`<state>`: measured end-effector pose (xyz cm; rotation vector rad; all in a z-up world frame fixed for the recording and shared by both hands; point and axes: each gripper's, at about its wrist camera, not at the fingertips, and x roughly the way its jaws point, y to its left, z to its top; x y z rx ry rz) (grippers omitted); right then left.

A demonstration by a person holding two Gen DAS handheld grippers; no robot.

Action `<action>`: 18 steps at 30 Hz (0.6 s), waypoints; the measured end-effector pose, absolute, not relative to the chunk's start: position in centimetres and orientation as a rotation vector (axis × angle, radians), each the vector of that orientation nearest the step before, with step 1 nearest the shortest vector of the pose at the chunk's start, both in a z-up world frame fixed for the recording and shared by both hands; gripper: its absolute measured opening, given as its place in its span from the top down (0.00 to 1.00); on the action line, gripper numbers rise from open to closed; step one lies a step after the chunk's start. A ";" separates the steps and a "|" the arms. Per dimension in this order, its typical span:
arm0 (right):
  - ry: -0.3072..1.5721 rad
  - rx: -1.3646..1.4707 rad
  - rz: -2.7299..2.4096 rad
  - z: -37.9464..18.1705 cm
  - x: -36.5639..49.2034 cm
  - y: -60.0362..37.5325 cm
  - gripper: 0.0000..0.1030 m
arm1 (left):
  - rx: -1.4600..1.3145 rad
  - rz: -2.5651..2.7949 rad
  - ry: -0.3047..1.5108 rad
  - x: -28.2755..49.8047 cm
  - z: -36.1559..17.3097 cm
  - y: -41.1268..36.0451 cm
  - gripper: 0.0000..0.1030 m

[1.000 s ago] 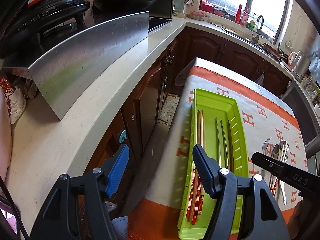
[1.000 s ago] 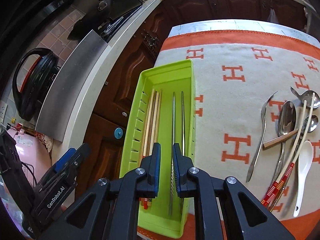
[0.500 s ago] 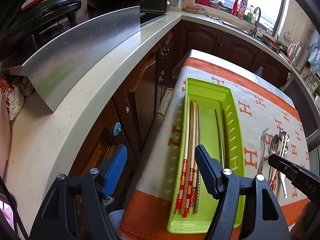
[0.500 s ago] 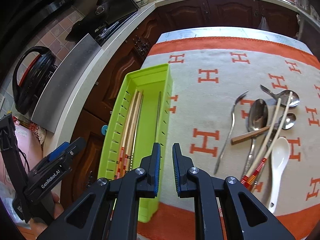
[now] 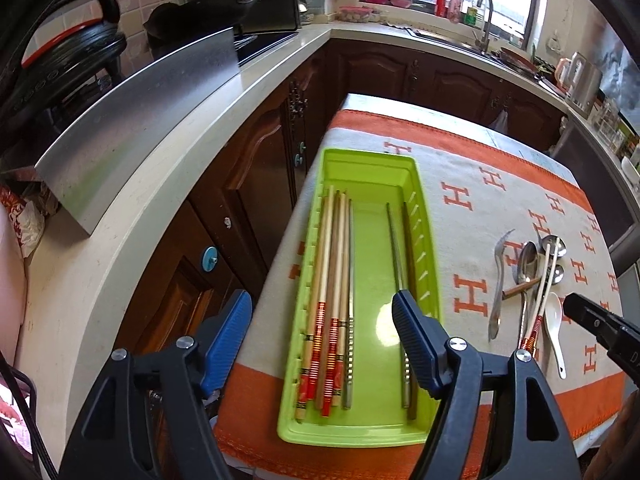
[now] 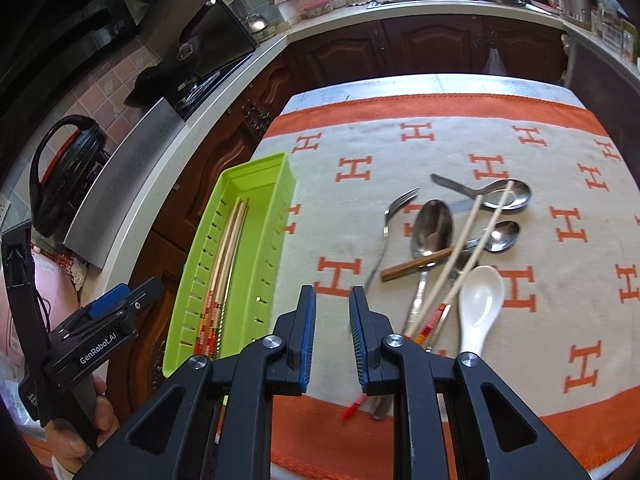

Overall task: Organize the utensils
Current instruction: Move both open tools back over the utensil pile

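**Utensils: six sticks in the tray, a loose heap on the cloth**

Nearest the left wrist camera, the left gripper (image 5: 322, 328) hangs with its fingers (image 5: 416, 332) spread wide and nothing between them, one finger over the green tray (image 5: 424, 240), the other past the tabletop's left edge, above the cabinet doors. The right gripper (image 6: 332, 312) has its fingers a narrow gap apart and opening, empty, above bare cloth between the tray and the heap.

Inside the tray the left view counts six sticks: three pale chopsticks (image 5: 326, 280) with red-banded ends and one metal one along the left wall, and two metal chopsticks (image 5: 398, 256) along the right wall, the middle lane bare. The right view shows only the left bundle; the tray's wall hides the floor.

The heap (image 6: 460, 240) reads best from the right view: one fork, three metal spoons, one white ceramic spoon (image 6: 478, 300), two pale chopsticks lying crossed over the spoons, and one brown wooden stick. A further metal handle shows at the top of the heap.

The tray sits along the left edge of the orange-bordered cloth (image 6: 440, 148), its near end just short of the front border. Beyond the heap, the far half of the cloth lies open.
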<state>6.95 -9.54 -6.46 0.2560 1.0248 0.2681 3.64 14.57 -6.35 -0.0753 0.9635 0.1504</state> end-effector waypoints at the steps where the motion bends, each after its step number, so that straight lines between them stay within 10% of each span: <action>1: 1.018 0.256 0.263 -6.3 6.8 -10.0 0.81 | -0.069 0.144 0.964 3.7 -6.3 14.1 0.31; 18: 0.941 0.311 0.109 -5.9 5.3 -21.5 0.74 | 0.036 -0.030 0.965 5.8 -6.3 3.9 0.22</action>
